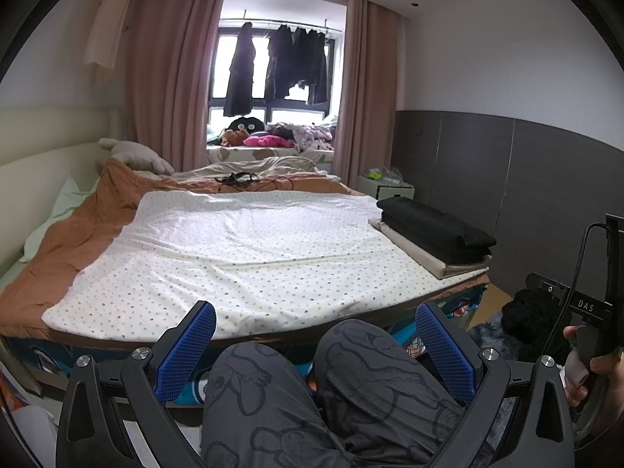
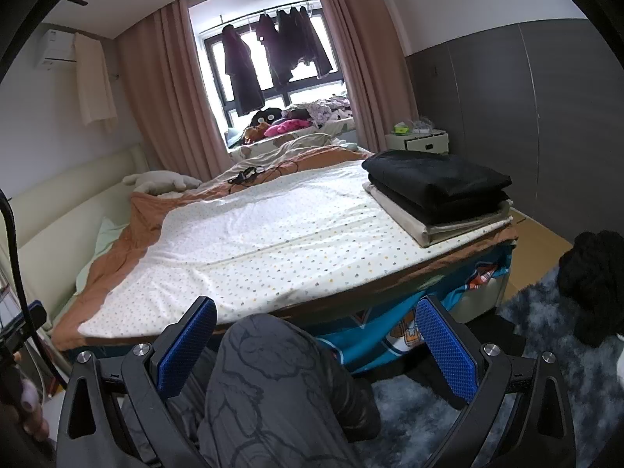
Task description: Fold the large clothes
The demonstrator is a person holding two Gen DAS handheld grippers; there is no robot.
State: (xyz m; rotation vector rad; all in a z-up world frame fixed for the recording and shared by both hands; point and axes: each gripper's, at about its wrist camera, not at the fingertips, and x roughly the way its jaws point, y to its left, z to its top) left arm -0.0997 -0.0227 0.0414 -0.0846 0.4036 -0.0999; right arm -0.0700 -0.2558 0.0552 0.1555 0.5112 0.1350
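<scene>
Left gripper point(image 1: 315, 335) and right gripper point(image 2: 316, 333), both spread wide and grasping nothing, at lower centre above the person's knees point(image 1: 351, 355). Folded black clothes point(image 2: 436, 183) stacked at centre right on the dotted sheet point(image 2: 273, 241); a black garment heap point(image 2: 592, 284) lies at far right on the rug point(image 2: 546, 409).

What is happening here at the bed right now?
A seated person holds both grippers low, over their knees, in front of the bed. The left gripper and right gripper are open and hold nothing. A folded stack lies at the bed's right corner; a black pile of clothes lies on the rug.
</scene>
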